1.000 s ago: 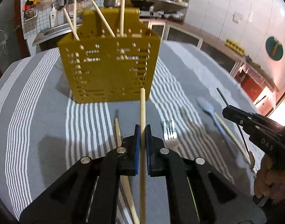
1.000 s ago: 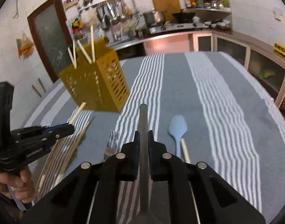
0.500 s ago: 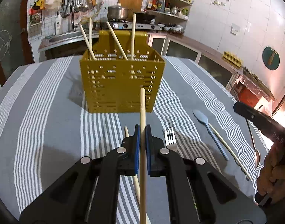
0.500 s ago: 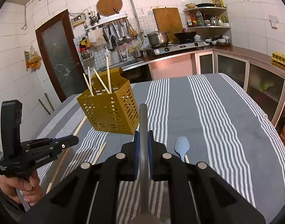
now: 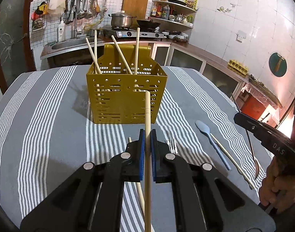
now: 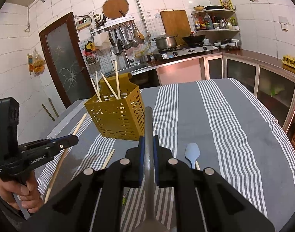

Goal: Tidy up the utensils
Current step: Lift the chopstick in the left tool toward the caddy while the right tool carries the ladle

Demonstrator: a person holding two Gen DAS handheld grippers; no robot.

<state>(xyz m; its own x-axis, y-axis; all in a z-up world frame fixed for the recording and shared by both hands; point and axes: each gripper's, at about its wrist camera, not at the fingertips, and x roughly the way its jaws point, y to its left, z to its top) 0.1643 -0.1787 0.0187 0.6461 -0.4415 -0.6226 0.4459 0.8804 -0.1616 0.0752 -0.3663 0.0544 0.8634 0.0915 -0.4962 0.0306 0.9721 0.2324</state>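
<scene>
Both grippers loaded above the striped table [image 5: 41,135]

Yellow caddy [image 5: 126,96] stands ahead with 4 chopsticks in it; left gripper [image 5: 147,135] pinches a wooden chopstick [image 5: 147,112], right gripper [image 6: 148,141] pinches a metal utensil handle [image 6: 148,127] — blue spoon [image 5: 204,130] and fork [image 5: 172,145] lie on the cloth.

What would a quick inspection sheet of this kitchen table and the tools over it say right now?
Surface: table under a grey, white-striped cloth.
Job's things: yellow caddy holding four chopsticks; blue spoon, fork and loose chopsticks lie on the cloth.
Clutter: nothing seen.
Grippers: left hand-held gripper shut on a wooden chopstick; right hand-held gripper shut on a metal spoon handle, its bowl hanging below in the left view.
Cables: nothing seen on the table.
Surroundings: sink, stove with pot, hanging ladles, shelves, dark door.
</scene>
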